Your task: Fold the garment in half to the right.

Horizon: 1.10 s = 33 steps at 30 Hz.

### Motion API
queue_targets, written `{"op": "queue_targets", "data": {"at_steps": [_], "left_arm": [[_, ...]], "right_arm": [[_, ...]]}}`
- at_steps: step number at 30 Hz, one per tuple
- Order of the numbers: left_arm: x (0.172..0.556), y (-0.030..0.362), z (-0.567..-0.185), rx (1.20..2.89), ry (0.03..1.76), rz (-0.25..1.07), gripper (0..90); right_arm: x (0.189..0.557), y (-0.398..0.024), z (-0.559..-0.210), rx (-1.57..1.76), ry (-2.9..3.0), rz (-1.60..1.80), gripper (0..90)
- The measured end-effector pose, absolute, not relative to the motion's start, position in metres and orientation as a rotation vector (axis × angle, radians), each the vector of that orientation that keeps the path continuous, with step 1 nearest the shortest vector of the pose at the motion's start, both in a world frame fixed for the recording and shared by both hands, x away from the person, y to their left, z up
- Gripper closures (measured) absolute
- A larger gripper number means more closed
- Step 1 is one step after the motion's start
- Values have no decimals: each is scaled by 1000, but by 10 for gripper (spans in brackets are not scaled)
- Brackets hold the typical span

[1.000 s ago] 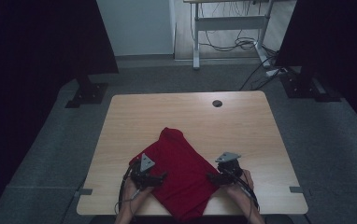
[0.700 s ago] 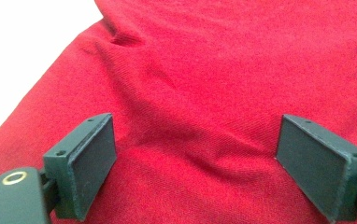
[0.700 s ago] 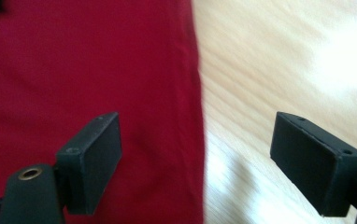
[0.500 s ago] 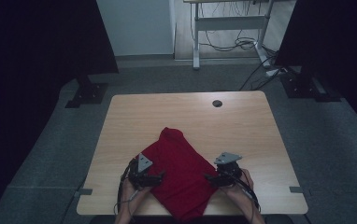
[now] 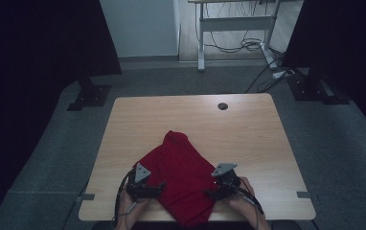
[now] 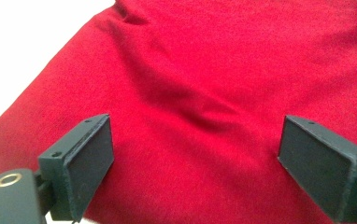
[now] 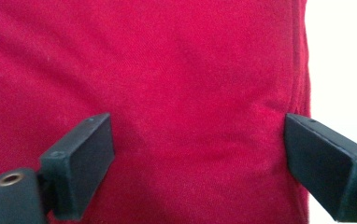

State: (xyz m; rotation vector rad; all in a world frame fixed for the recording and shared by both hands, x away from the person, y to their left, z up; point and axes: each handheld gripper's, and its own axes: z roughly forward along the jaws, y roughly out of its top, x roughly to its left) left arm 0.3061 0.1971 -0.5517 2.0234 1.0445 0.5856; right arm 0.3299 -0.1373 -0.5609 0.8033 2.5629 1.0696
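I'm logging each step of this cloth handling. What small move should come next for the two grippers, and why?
Probably close both sets of jaws on the red cloth. The left gripper and right gripper sit at its opposite side edges near the table's front, each with jaws wide open and red fabric between them, not yet pinched.

A light wooden table (image 5: 248, 139) with rounded corners stands on grey carpet (image 5: 51, 158); a round cable grommet (image 5: 223, 106) sits near its far edge. Black curtain panels (image 5: 32, 43) hang at left and right, each behind a dark floor stand (image 5: 89, 94). Beyond the table, a pale wall panel (image 5: 140, 26) meets a wooden floor strip, where a metal desk frame (image 5: 236, 21) stands over loose cables (image 5: 248, 45). Lighting is dim and even.
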Motion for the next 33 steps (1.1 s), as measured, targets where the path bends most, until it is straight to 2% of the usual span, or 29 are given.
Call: {"op": "queue_targets", "data": {"at_steps": [5,15,20,21,22,25,30,31,33], "left_arm": [[308,198,-557,2055,1066,581,121],[348,193,-558,2083,1022,552,156],[343,188,-550,2092,1019,614,191],[325,185,-537,2065,976,625,191],[318,185,-535,2054,971,602,157],[305,188,-539,2056,989,541,141],[312,191,-558,2107,1045,502,132],[319,192,-558,2098,1054,500,132],[319,192,-558,2098,1054,500,146]], "right_arm": [[326,-138,-563,830,2541,1088,118],[308,-136,-559,921,2543,1033,140],[310,-140,-550,868,2523,1038,146],[310,-140,-550,868,2523,1038,146],[309,-142,-536,817,2466,1132,144],[306,-140,-528,750,2463,1177,140],[306,-126,-537,638,2550,1070,127],[309,-121,-550,649,2581,969,129],[312,-125,-557,691,2583,1014,129]]}}
